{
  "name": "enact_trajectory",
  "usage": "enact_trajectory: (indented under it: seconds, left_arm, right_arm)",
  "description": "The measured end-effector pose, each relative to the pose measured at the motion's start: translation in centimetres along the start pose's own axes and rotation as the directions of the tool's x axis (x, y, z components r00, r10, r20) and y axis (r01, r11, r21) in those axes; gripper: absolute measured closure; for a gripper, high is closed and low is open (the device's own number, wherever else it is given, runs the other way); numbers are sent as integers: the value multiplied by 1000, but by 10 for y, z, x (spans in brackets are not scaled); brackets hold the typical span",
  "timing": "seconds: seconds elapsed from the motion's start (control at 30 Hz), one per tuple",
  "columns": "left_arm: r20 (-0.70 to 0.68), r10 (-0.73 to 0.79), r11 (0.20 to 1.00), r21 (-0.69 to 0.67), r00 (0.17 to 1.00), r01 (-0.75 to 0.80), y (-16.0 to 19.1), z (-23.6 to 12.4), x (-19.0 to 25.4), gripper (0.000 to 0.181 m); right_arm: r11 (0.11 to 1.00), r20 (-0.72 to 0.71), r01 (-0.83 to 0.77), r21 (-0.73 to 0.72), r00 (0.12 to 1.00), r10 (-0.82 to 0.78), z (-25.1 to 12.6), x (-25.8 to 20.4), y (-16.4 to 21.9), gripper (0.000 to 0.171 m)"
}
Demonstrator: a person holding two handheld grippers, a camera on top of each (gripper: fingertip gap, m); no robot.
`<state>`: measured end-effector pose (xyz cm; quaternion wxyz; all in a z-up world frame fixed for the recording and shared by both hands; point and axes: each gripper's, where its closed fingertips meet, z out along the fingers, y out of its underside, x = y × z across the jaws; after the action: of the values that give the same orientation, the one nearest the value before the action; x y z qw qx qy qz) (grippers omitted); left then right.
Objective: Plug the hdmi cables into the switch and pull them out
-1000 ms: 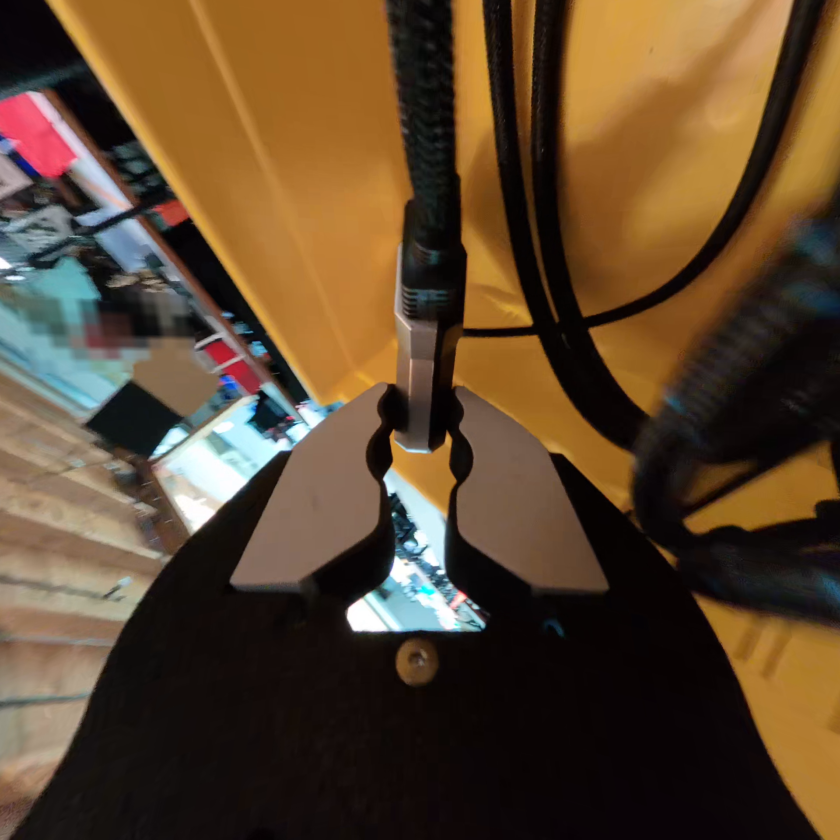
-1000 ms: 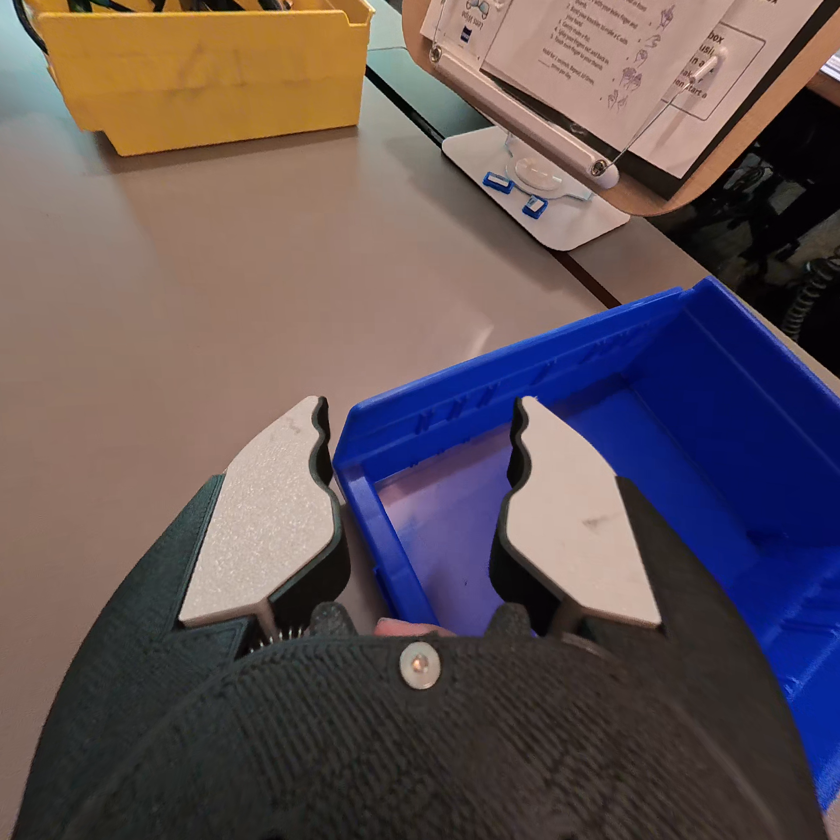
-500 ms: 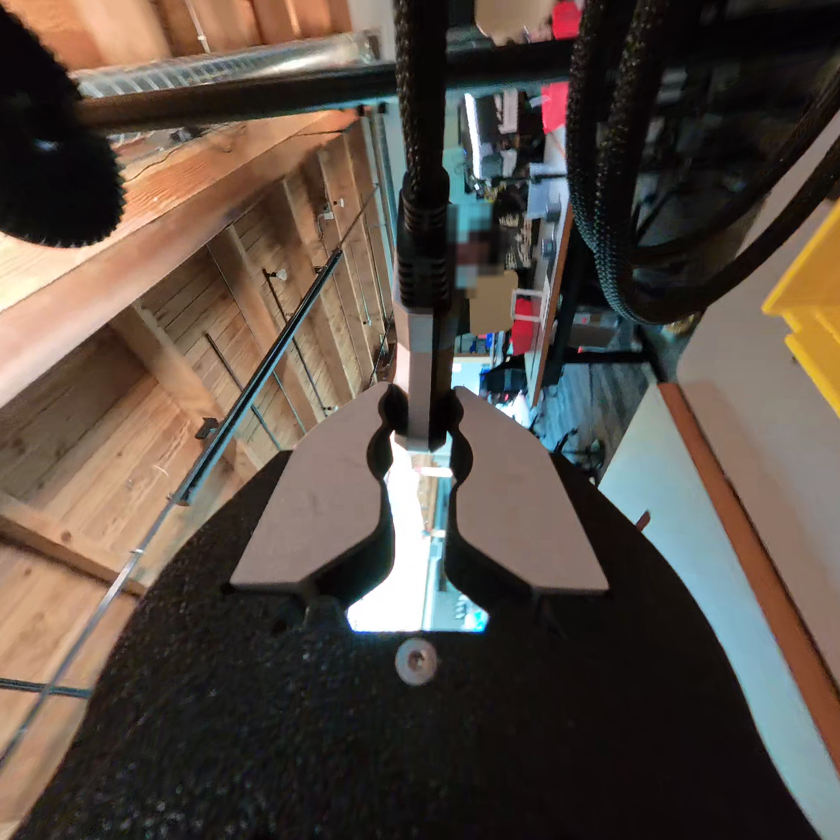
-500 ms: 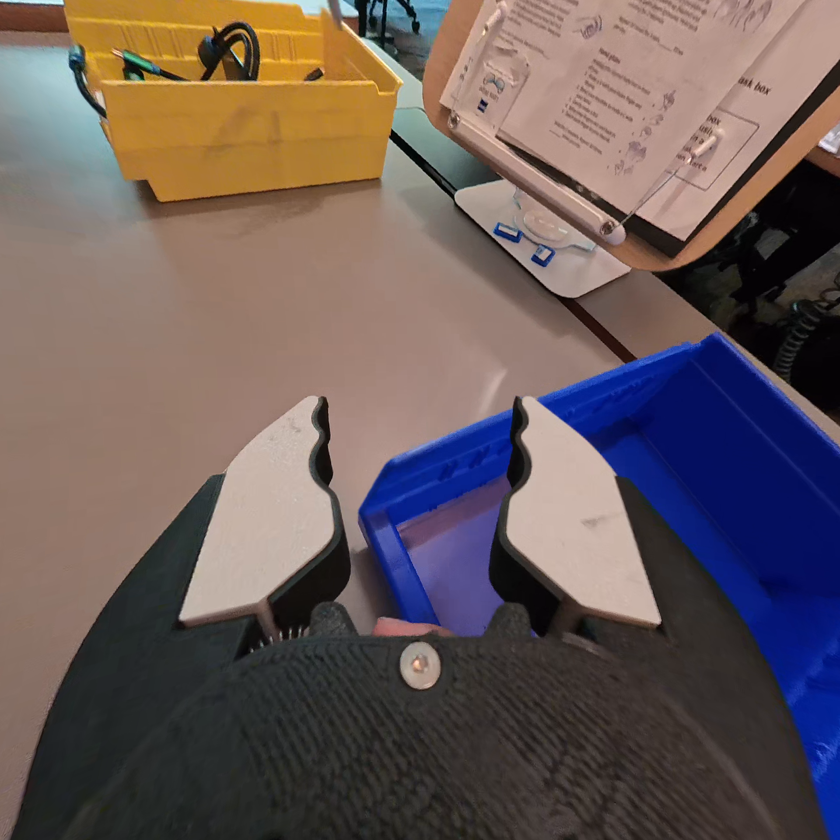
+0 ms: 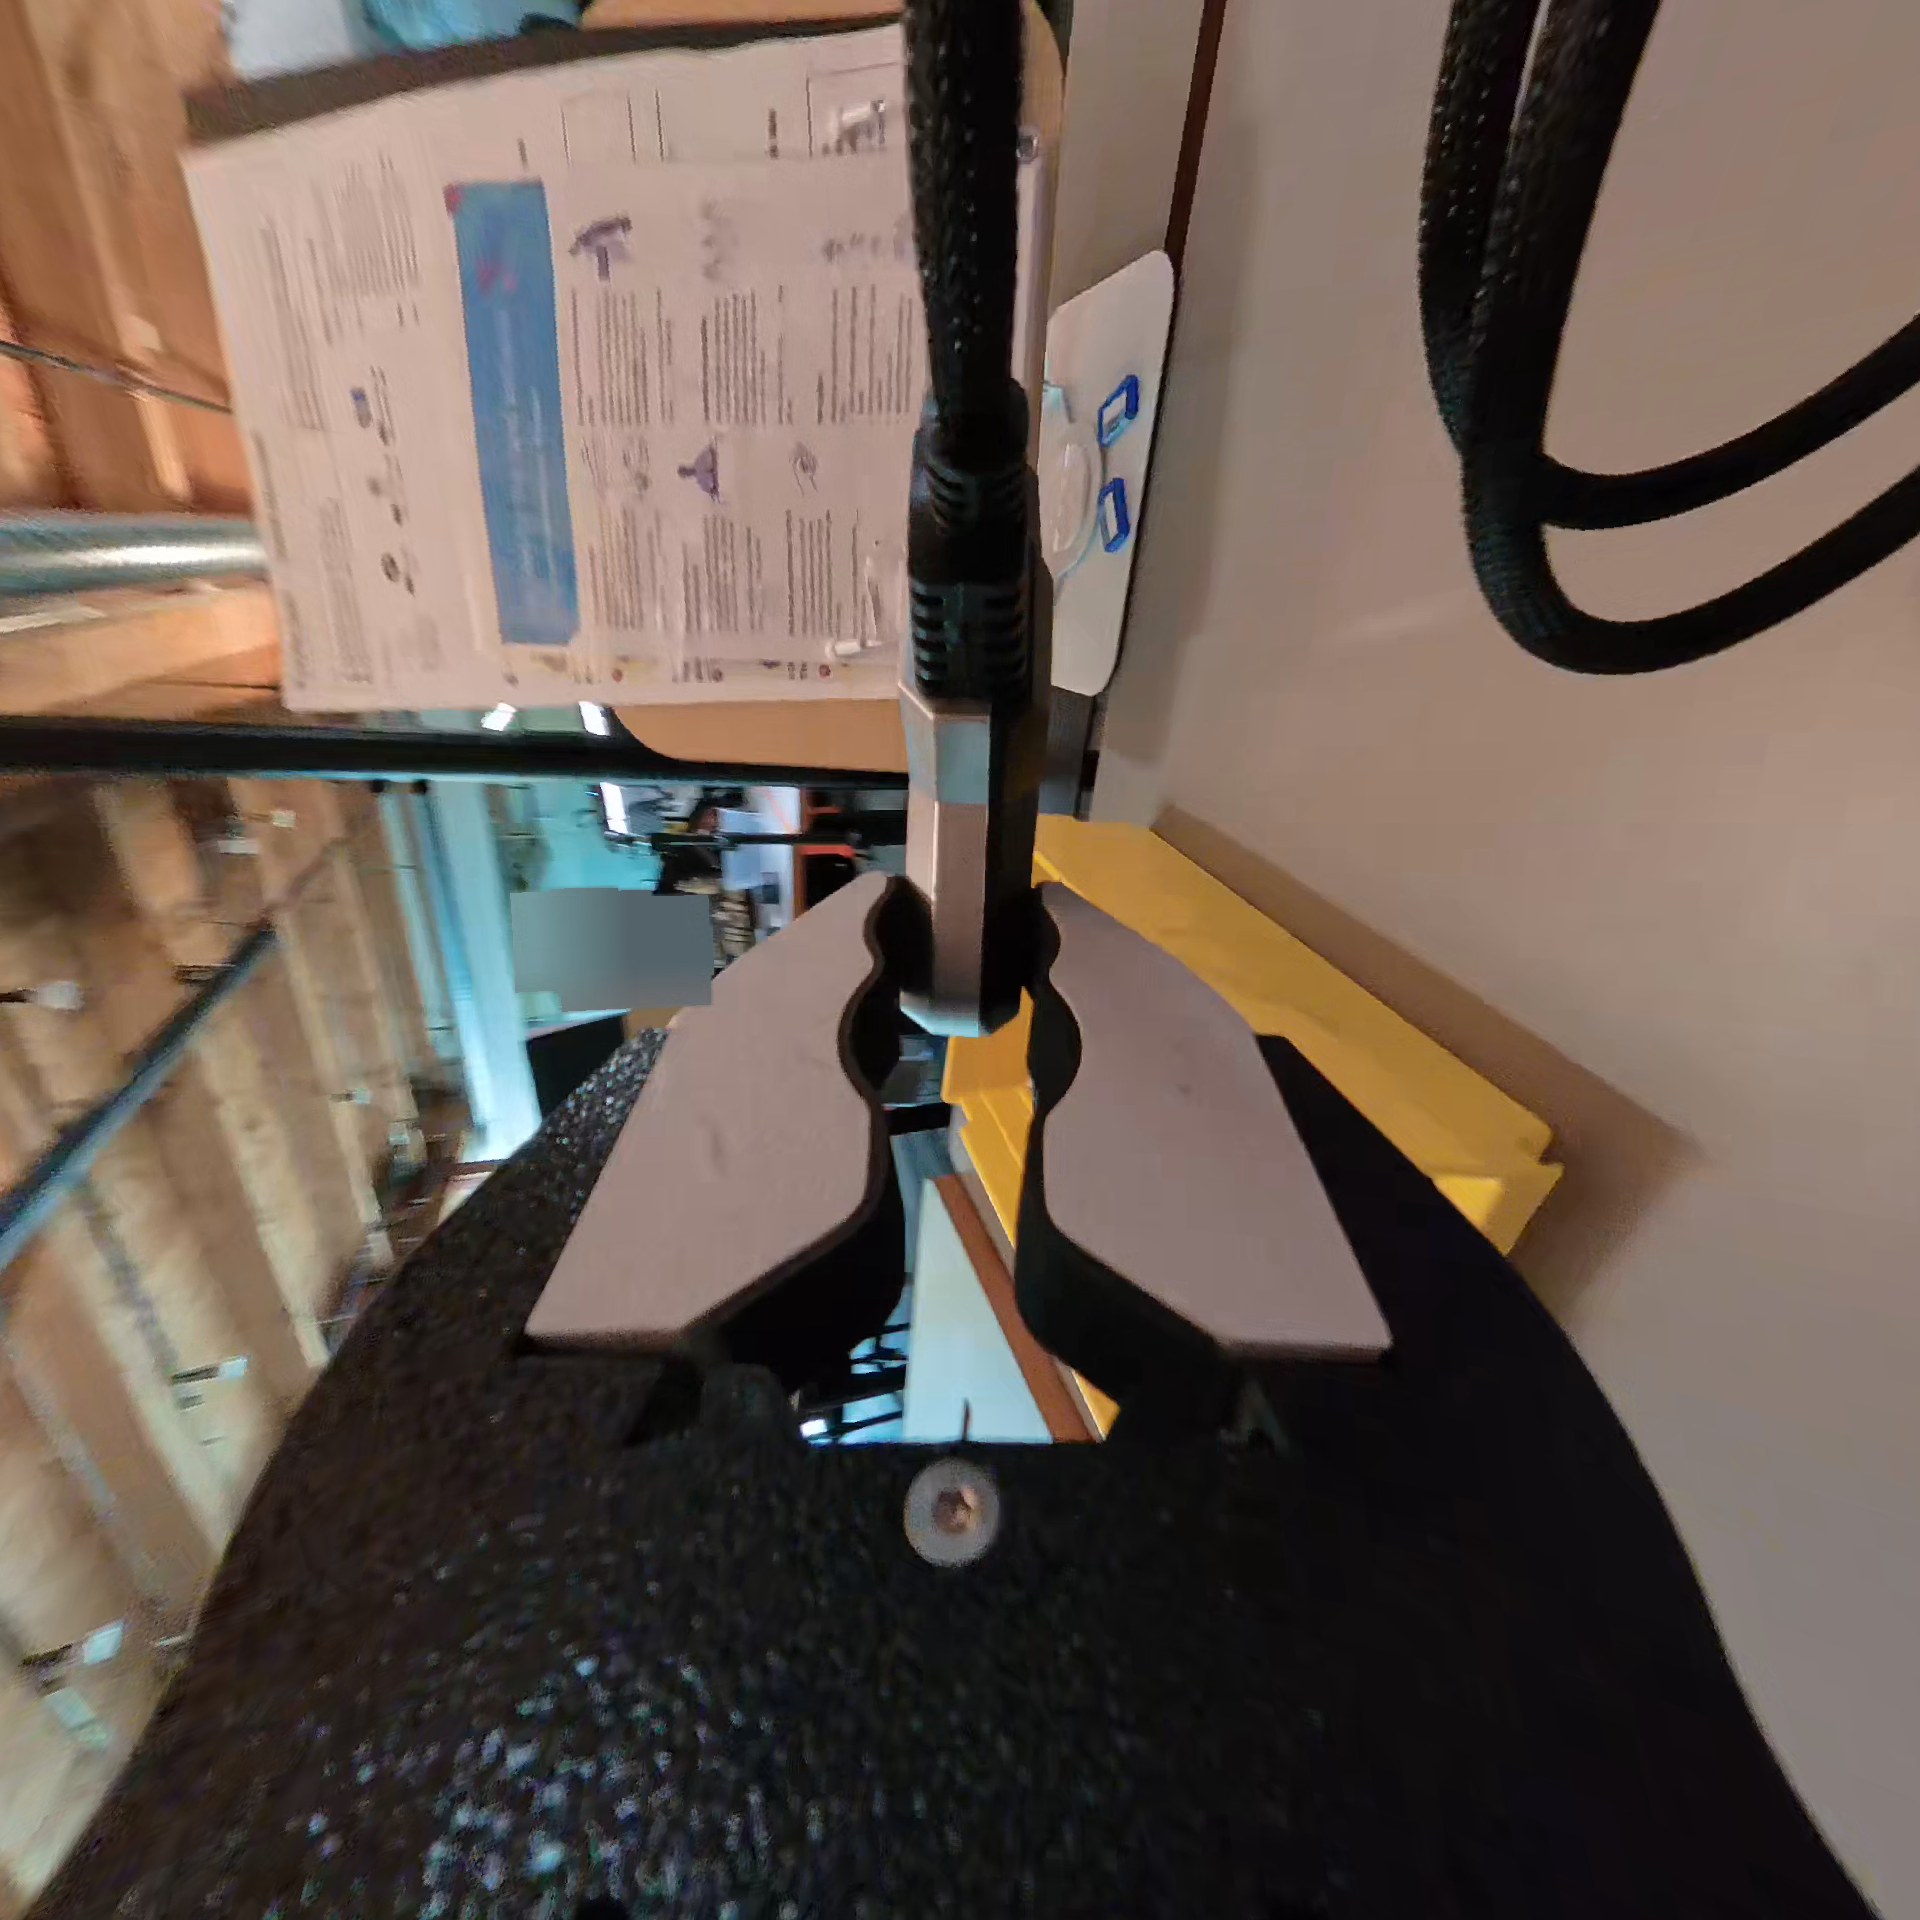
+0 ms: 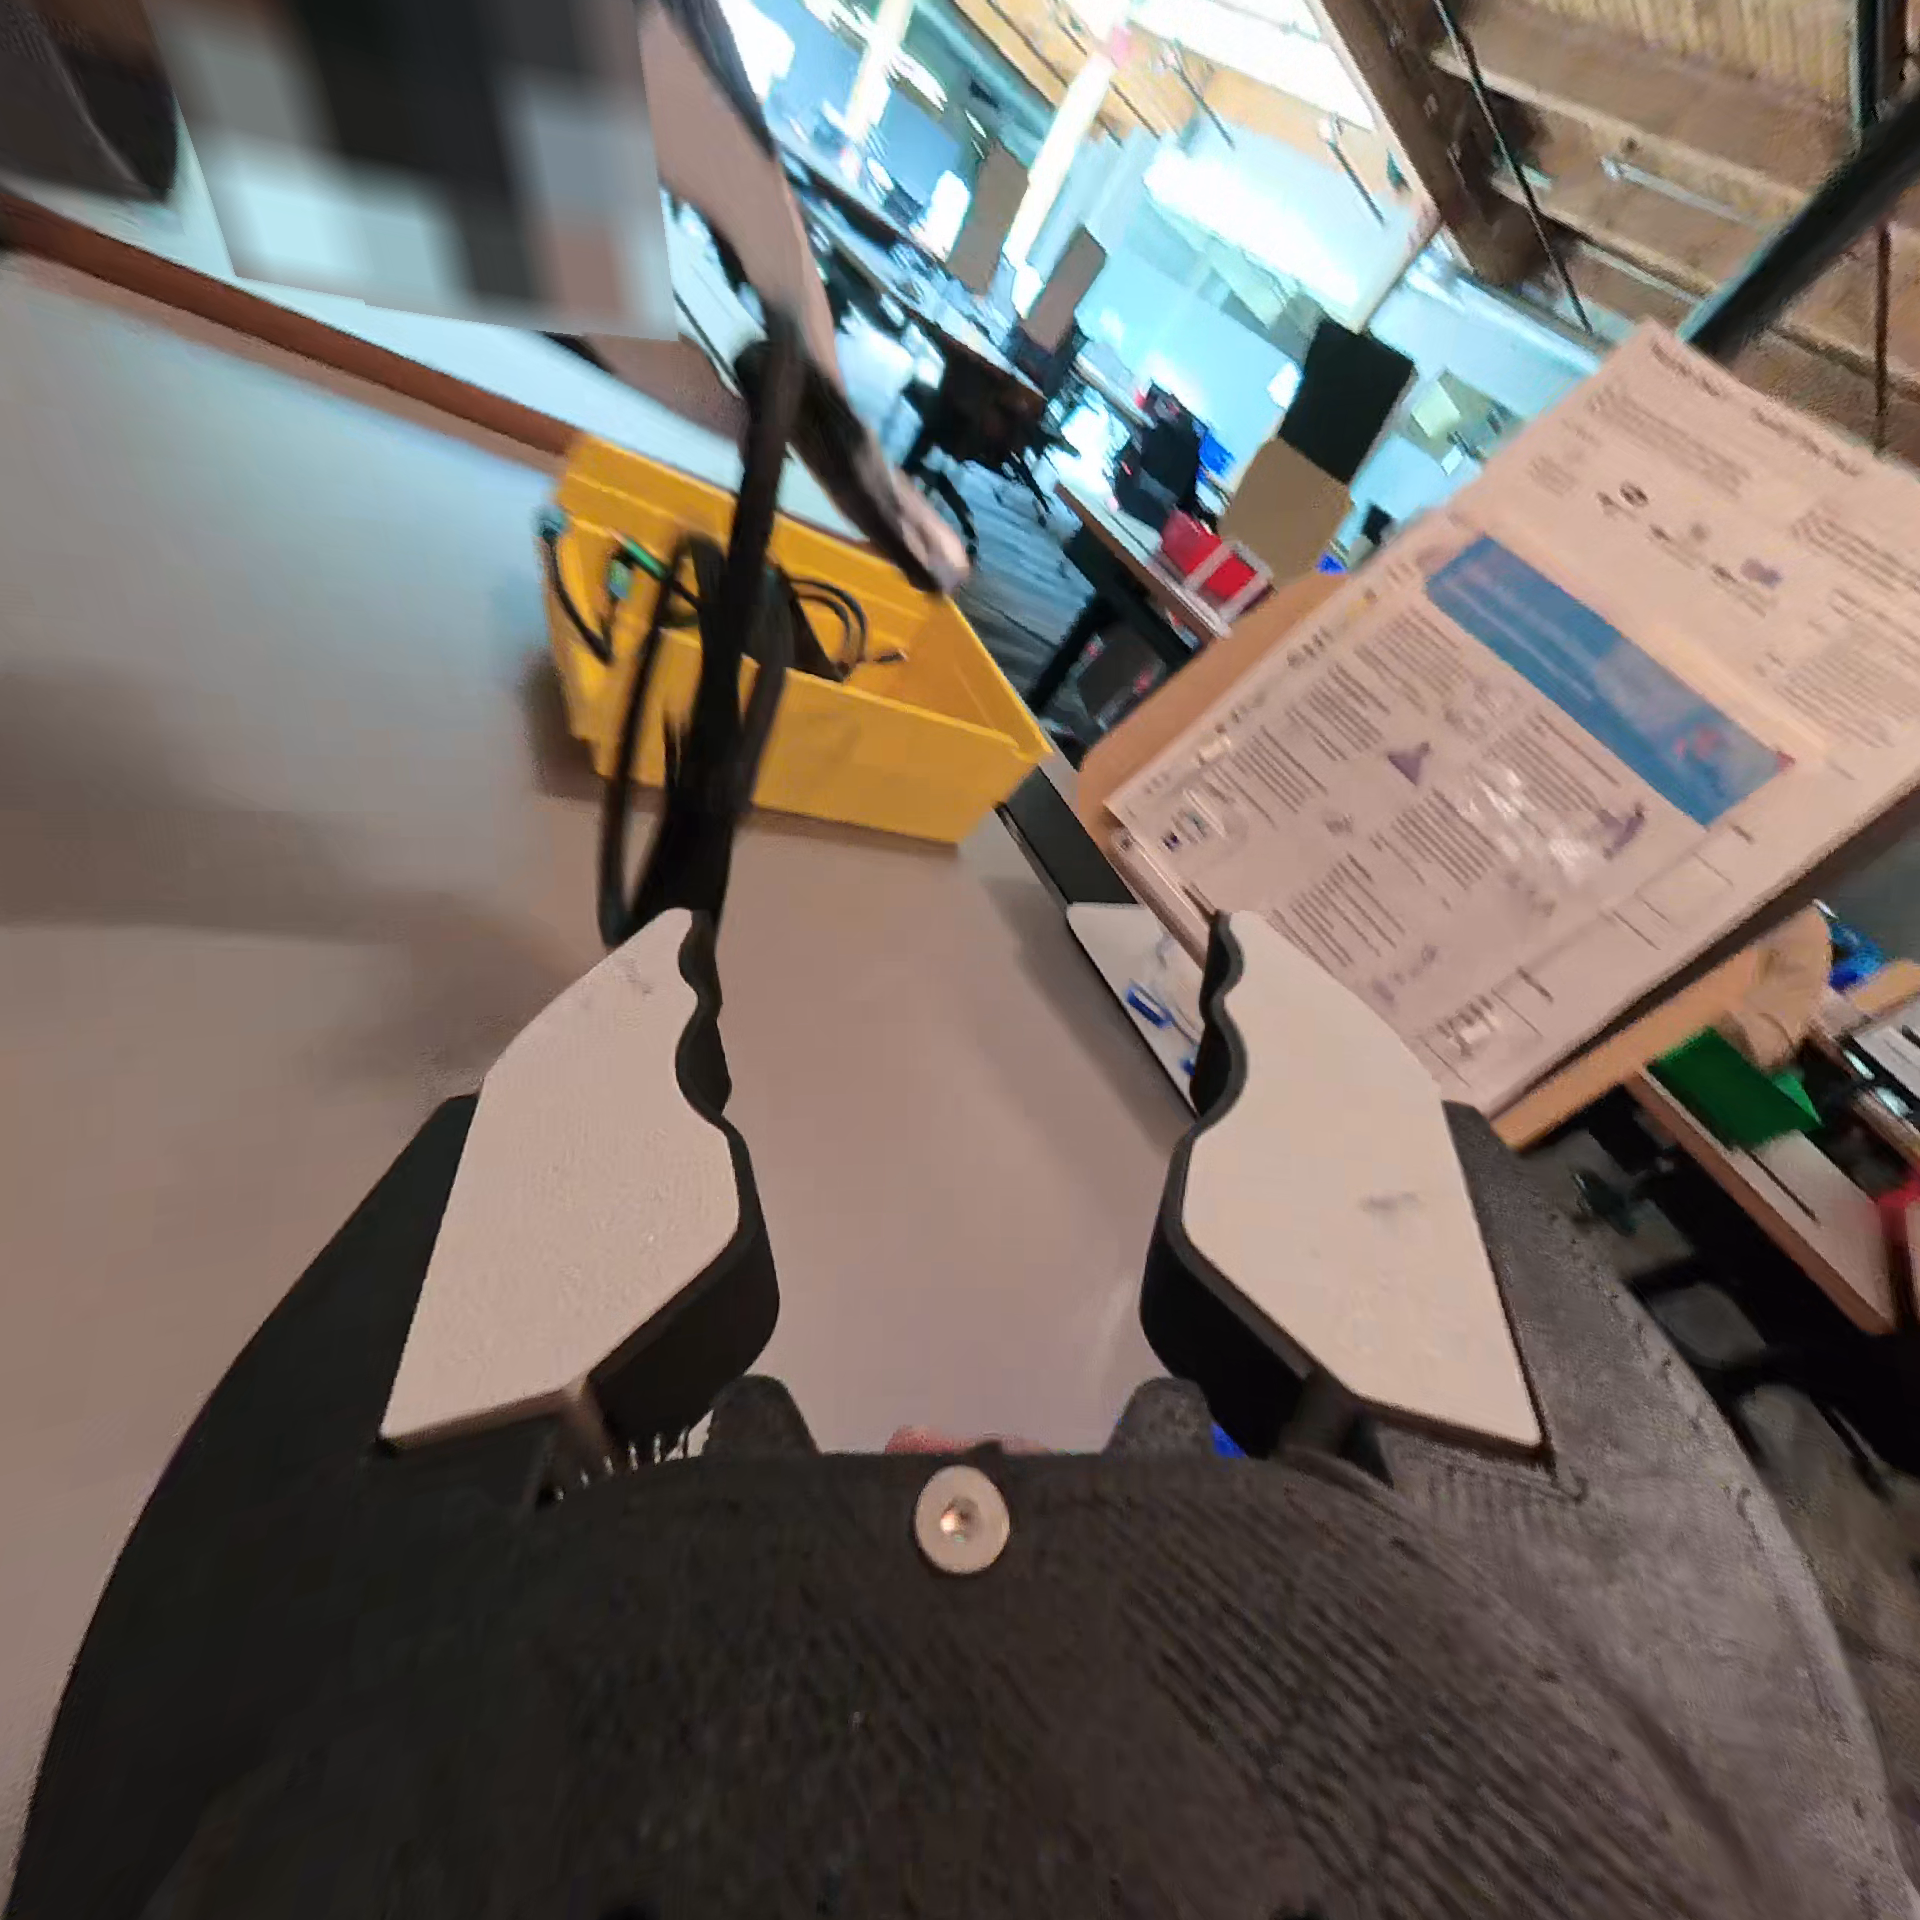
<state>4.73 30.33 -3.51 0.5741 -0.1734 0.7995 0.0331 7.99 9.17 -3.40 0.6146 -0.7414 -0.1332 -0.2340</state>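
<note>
My left gripper (image 5: 961, 951) is shut on the grey metal plug (image 5: 961, 862) of a black braided HDMI cable (image 5: 961, 260). The cable runs up out of the top of the view, and its loops (image 5: 1507, 436) hang at the right. In the right wrist view the same cable (image 6: 727, 727) hangs in the air in front of the yellow bin (image 6: 831, 717), held by the far left gripper (image 6: 831, 436). My right gripper (image 6: 961, 997) is open and empty above the grey table (image 6: 260, 727). No switch is in view.
The yellow bin (image 5: 1299, 1029) holds several more cables (image 6: 831, 623). A document stand with printed sheets (image 6: 1507, 790) is at the right, on a white base (image 5: 1101, 468). Other tables and a workshop lie beyond.
My left gripper has lifted the plug and cable out of the yellow bin and turned. My right gripper has swung up and away from the blue bin, which is now out of view.
</note>
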Motion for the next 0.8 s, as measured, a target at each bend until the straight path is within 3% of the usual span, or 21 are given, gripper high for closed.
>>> enact_trajectory:
  seconds: [0.03,0.13,0.2,0.43,0.57,0.7,0.8]
  left_arm:
    - [42,34,999,-1,999,-34,-8,2,12,161]
    - [160,120,993,-23,980,-117,-33,7,42,161]
    - [197,128,991,-52,972,-120,-45,11,56,160]
    - [368,222,973,-143,903,-181,-80,2,62,160]
    - [384,246,967,-163,890,-197,-80,5,65,160]
    - [367,253,963,-181,895,-198,-82,6,66,160]
    - [320,258,959,-197,912,-202,-81,9,69,160]
  right_arm:
    - [999,31,-2,36,1000,1,1,-9,-7,84]
    - [996,65,-26,79,998,21,9,-26,-14,99]
    - [997,58,-59,59,997,55,19,-33,-11,97]
    - [974,23,3,-226,1000,3,64,-49,45,101]
    - [989,119,-20,-149,992,38,69,-59,41,128]
    - [996,129,10,-90,992,2,73,-58,39,135]
    - [989,101,122,-89,988,-113,77,-52,43,138]
